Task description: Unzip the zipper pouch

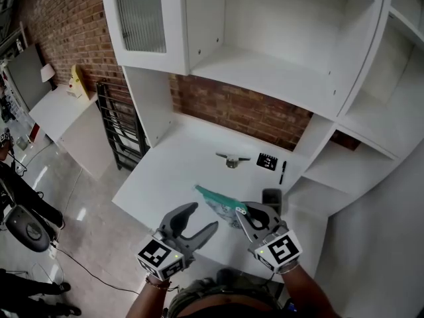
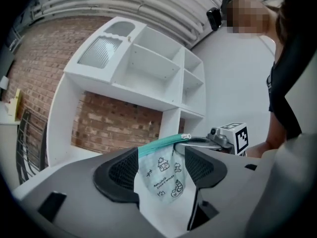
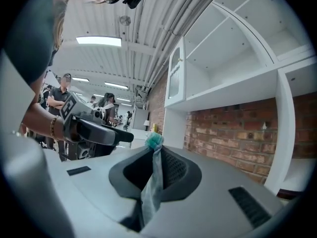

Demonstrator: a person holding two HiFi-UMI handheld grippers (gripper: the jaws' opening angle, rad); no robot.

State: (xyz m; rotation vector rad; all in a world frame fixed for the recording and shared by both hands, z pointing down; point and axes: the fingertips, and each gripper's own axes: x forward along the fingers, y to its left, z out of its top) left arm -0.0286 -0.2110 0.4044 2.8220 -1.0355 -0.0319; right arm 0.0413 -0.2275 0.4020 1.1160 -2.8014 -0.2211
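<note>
The zipper pouch [image 1: 217, 203] is pale, printed with small drawings, and has a teal zipper along its top. It hangs in the air above the white desk [image 1: 172, 171]. My right gripper [image 1: 244, 216] is shut on its right end; in the right gripper view the pouch [image 3: 152, 182] is pinched edge-on between the jaws [image 3: 156, 165]. My left gripper [image 1: 203, 217] is open just left of it. In the left gripper view the pouch [image 2: 161, 175] hangs flat in the gap between the spread jaws, with the zipper's end [image 2: 184, 136] near the right gripper [image 2: 218, 140].
On the desk lie a metal piece [image 1: 230, 159], a black marker card [image 1: 266, 161], a pen [image 1: 283, 171] and a dark block [image 1: 271, 196]. White shelves [image 1: 278, 58] and a brick wall [image 1: 232, 108] stand behind. A black rack [image 1: 116, 128] stands at left.
</note>
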